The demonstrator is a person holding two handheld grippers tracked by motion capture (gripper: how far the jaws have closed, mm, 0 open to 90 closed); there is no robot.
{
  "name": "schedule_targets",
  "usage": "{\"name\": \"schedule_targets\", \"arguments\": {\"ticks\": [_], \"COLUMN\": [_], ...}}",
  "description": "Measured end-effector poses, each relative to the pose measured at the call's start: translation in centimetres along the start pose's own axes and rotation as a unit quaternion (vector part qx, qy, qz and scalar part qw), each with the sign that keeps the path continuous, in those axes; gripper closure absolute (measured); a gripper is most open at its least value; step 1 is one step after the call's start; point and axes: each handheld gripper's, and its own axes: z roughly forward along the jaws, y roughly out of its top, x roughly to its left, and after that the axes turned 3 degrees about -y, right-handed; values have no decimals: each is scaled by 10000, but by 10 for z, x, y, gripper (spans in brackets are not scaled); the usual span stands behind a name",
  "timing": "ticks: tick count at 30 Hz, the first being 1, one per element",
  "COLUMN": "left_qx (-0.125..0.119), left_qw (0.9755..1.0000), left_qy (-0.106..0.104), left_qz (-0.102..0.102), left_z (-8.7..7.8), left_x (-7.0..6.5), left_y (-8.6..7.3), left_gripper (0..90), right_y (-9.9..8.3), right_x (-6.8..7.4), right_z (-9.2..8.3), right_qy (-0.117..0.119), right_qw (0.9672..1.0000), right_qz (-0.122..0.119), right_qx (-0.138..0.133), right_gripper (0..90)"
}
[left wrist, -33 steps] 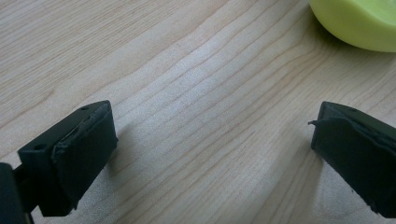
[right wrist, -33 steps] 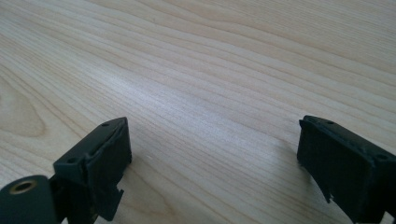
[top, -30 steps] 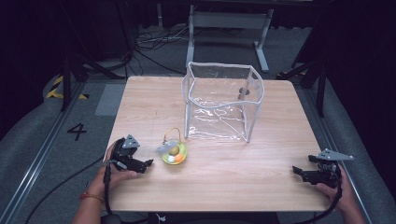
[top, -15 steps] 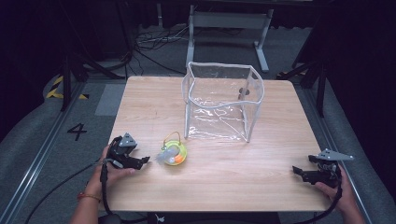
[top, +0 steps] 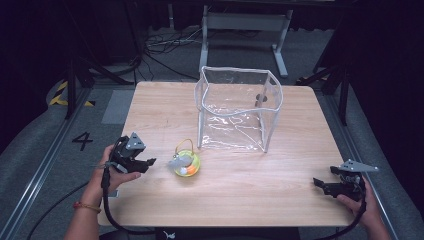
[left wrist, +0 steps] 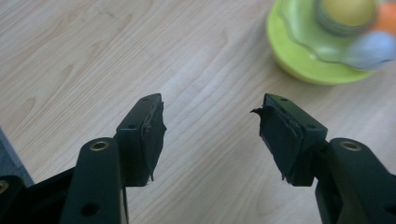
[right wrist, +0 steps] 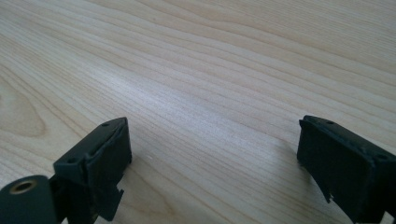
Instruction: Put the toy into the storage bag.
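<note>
Clear bag (top: 239,111) upright mid counter (top: 280,190), looks empty. Green toy dish (top: 186,164) w/ coloured balls near left claw (top: 150,162). Left claw just been closing, part-open on nothing; right claw (top: 320,184) wide, nothing between.

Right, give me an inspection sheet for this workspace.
Surface: wooden table, bare around the items.
Job's things: green toy with coloured balls and a wire loop, lying beside the clear plastic box, apart from it.
Clutter: nothing seen.
Grippers: left gripper jaws have just been closing, nothing between them; right gripper open, empty.
Cables: black cable trails from the left gripper.
Surroundings: dark floor, floor cables, metal stand.
</note>
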Motion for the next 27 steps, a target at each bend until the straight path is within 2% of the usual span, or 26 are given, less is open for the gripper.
{"name": "schedule_targets", "arguments": {"ticks": [2, 6, 16, 18, 20, 27], "left_qx": [132, 176, 267, 320, 387, 253], "left_qw": [9997, 9991, 9983, 9976, 9967, 9959], "left_qy": [38, -33, -100, -146, -37, -54], "left_qz": [201, 396, 513, 604, 712, 863], "left_z": [-2, -2, 0, -2, -3, -6], "left_x": [-6, -10, -3, -2, -2, 7], "left_y": [7, 22, 46, 53, 61, 87], "left_gripper": [402, 417, 461, 470, 479, 488], "right_y": [0, 0, 0, 0, 0, 0], "right_x": [0, 0, 0, 0, 0, 0], "right_z": [0, 0, 0, 0, 0, 0], "right_qy": [-1, -1, 0, 0, -1, 0], "right_qw": [10000, 10000, 10000, 10000, 10000, 10000], "right_qz": [-1, 0, -1, -1, -3, -2], "right_qx": [0, 0, -1, 0, -1, 0], "right_gripper": [103, 103, 103, 103, 103, 103]}}
